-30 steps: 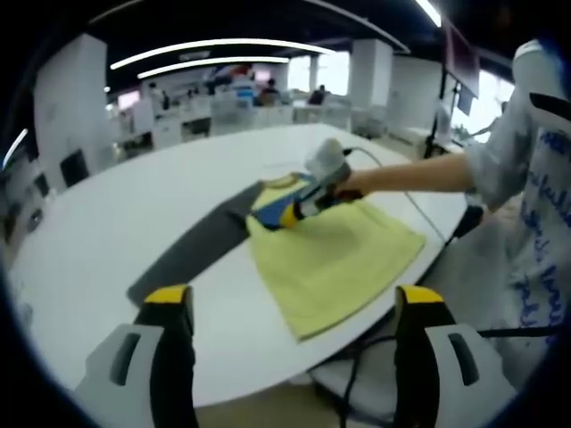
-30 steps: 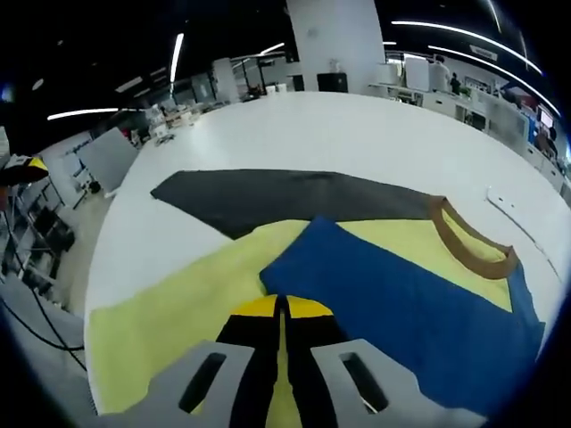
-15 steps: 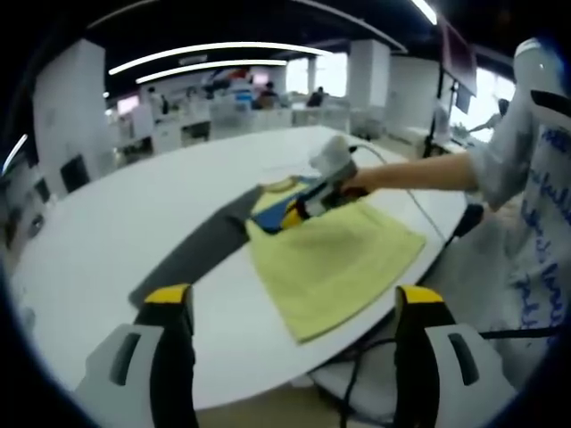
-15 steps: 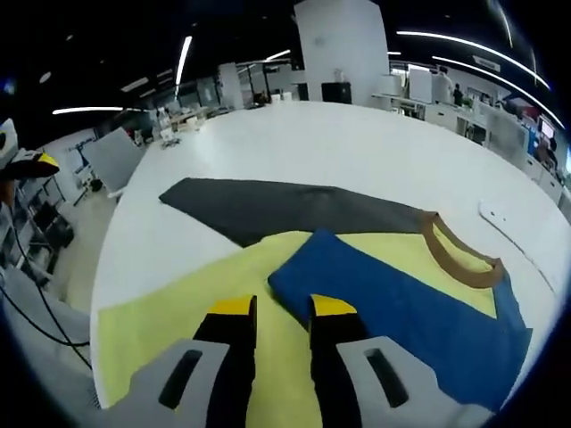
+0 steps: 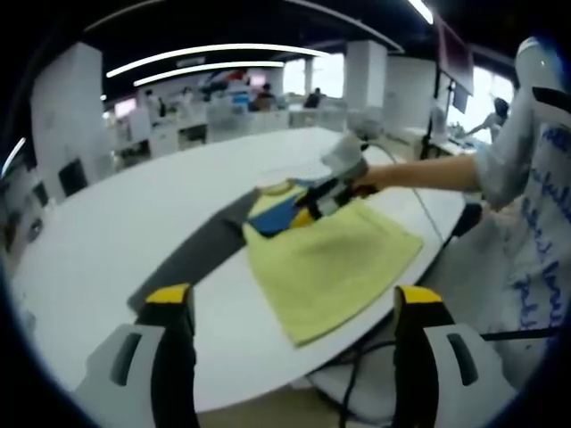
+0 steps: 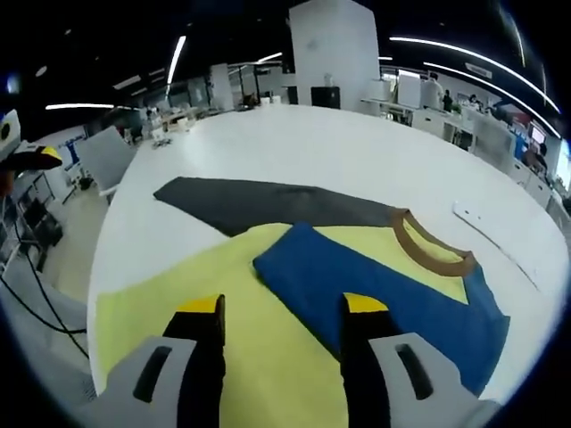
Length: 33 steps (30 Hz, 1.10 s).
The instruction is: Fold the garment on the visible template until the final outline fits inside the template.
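Yellow garment (image 6: 268, 357) has its blue sleeve (image 6: 375, 285) folded in, yet seemingly overhangs the dark template (image 6: 268, 203), both grippers' jaws released.

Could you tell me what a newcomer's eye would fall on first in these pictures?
The yellow shirt lies flat near the edge of the white table, its blue sleeve folded across the body up to the brown collar. A dark grey template sticks out from under it on the far side. In the left gripper view, the right gripper hangs over the sleeve, jaws open.
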### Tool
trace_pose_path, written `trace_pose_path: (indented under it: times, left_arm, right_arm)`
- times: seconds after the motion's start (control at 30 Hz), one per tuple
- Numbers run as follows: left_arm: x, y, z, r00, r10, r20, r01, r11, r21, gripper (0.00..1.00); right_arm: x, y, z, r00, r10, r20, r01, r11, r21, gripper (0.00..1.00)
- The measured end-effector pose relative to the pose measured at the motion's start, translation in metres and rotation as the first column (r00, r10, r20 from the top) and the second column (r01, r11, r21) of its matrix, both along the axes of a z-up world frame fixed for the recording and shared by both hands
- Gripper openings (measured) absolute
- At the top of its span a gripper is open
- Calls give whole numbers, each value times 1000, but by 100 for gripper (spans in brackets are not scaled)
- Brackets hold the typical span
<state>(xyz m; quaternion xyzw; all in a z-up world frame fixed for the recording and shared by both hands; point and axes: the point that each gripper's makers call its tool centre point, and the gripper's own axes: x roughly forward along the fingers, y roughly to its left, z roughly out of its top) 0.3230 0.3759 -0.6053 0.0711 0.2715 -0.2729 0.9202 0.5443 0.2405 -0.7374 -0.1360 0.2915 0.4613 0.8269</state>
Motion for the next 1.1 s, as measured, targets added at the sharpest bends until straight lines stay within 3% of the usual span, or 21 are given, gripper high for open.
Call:
trace_pose_path:
  times: [0.17, 0.3, 0.53, 0.7, 1.1]
  left_arm:
    - [-1, -3, 1, 1000, -8, 1, 8, 1000, 0, 88]
    - [-2, -4, 2, 1000, -9, 1, 9, 1000, 1, 88]
    - [-3, -7, 0, 1000, -12, -7, 12, 1000, 1, 87]
    - [-3, -7, 1, 1000, -12, -3, 12, 1000, 3, 87]
    - [-4, -9, -3, 1000, -21, -9, 21, 999, 30, 86]
  right_arm:
    - [-7, -10, 2, 1000, 8, 9, -8, 1000, -5, 60]
    - [-14, -11, 0, 999, 32, -15, -32, 999, 10, 72]
    - [-21, -20, 5, 1000, 28, -9, -28, 1000, 6, 81]
    - [-23, -24, 14, 1000, 7, 1, -7, 1000, 24, 95]
    - [-46, -40, 26, 1000, -6, 4, 5, 1000, 25, 100]
